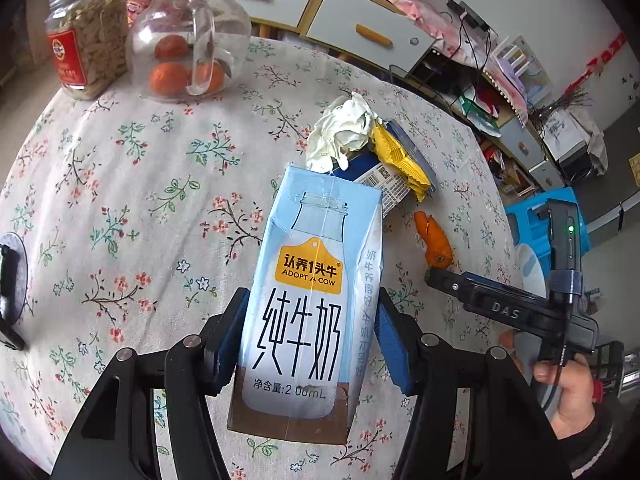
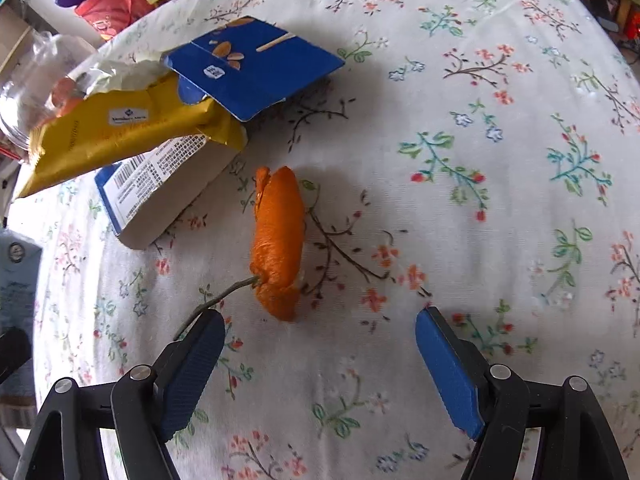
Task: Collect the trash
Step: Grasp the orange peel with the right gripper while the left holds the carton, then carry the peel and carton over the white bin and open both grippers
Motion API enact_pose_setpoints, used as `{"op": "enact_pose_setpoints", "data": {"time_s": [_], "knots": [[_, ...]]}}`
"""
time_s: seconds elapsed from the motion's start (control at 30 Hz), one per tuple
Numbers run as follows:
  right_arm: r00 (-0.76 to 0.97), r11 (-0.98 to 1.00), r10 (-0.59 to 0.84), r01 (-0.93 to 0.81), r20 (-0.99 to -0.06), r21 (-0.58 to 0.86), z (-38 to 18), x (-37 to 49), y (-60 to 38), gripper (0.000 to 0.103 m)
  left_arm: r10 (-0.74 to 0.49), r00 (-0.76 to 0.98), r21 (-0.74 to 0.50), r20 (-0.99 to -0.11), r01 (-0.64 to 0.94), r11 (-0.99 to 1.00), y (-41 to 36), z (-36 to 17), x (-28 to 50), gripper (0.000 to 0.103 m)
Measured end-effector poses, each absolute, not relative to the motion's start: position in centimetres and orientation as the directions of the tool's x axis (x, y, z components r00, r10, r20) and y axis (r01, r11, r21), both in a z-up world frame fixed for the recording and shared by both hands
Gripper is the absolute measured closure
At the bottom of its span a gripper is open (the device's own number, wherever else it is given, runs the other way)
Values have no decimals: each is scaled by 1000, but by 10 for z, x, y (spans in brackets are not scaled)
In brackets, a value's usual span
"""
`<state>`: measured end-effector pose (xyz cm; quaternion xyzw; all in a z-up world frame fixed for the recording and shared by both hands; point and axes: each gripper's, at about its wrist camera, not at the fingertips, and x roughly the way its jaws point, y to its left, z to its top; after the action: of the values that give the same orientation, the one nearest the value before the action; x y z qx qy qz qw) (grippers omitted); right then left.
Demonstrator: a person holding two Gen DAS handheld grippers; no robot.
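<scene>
My left gripper is shut on a light blue milk carton, holding it above the floral tablecloth. Beyond it lie a crumpled white tissue, a yellow wrapper and a blue box. An orange peel with a stem lies on the cloth just ahead of my right gripper, which is open and empty. The peel also shows in the left wrist view. The yellow wrapper and the blue box lie behind the peel, to the left.
A glass jar of oranges and a jar of nuts stand at the table's far left. The right gripper body and the hand holding it hang at the table's right edge. Cabinets and clutter lie beyond the table.
</scene>
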<state>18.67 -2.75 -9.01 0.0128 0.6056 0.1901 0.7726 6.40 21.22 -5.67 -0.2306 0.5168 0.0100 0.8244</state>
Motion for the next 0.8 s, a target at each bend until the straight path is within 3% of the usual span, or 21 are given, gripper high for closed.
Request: {"op": "enact_pose_setpoints", "data": {"time_s": [0.1, 0.27, 0.4, 0.53, 0.8], "knots": [[221, 928, 297, -295, -929, 227, -89, 188, -19, 22, -228, 467, -379, -854, -259, 888, 214, -56, 62, 40], [251, 922, 287, -334, -925, 195, -88, 188, -7, 40, -232, 469, -387, -852, -266, 883, 218, -55, 64, 40], [235, 899, 330, -373, -914, 228, -87, 190, -1, 78, -236, 471, -394, -850, -270, 879, 220, -55, 63, 40], [221, 891, 353, -376, -909, 254, -85, 189, -1, 84, -238, 479, -398, -845, -267, 878, 218, -52, 62, 40], [242, 894, 355, -372, -903, 252, -71, 184, -17, 85, -245, 505, -415, -827, -257, 873, 210, -41, 64, 40]]}}
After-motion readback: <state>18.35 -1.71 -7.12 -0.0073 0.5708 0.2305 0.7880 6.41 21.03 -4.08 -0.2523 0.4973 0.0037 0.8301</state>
